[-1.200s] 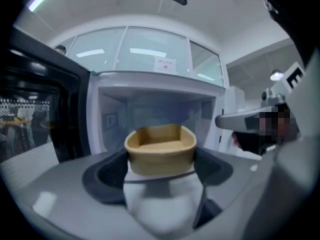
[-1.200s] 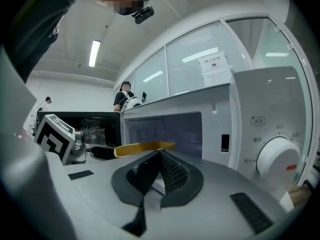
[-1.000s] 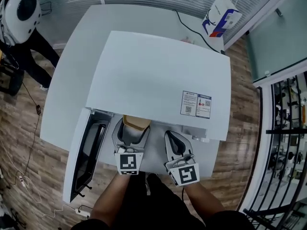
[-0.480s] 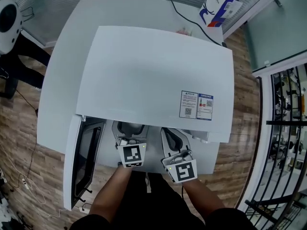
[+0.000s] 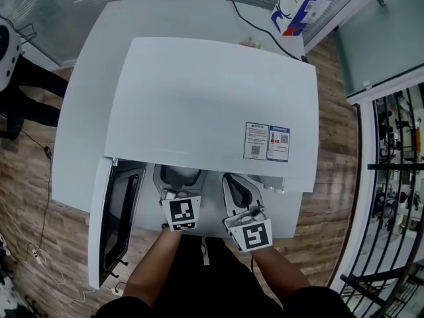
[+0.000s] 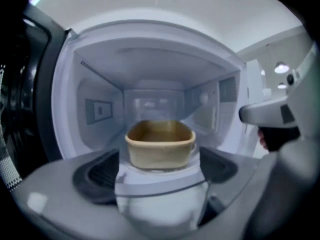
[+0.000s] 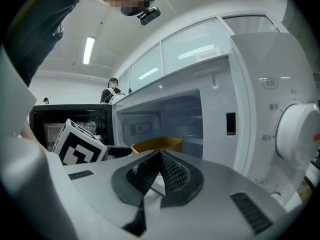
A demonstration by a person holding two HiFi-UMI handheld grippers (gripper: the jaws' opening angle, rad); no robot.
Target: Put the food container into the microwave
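Observation:
A white microwave (image 5: 212,98) stands on the table with its door (image 5: 112,224) swung open to the left. The tan food container (image 6: 160,143) is inside the cavity, upright, held by its near wall in my left gripper (image 6: 160,170). In the head view the left gripper (image 5: 177,179) reaches under the microwave's top edge, which hides the container. My right gripper (image 5: 240,189) stays just outside the opening, to the right, with its jaws shut on nothing. In the right gripper view, the right gripper (image 7: 160,155) points at the opening, and the container's rim (image 7: 157,145) shows beyond it.
The microwave's control knob (image 7: 300,134) is at the right of the opening. The white table (image 5: 86,111) carries a cable (image 5: 265,42) at the back. A paper bag (image 5: 298,8) stands beyond the far right corner. A person's leg (image 5: 26,91) is at the left on the wooden floor.
My left gripper has pushed forward with the container, from the mouth of the opening into the cavity, out of the head view's sight. The right gripper has barely moved.

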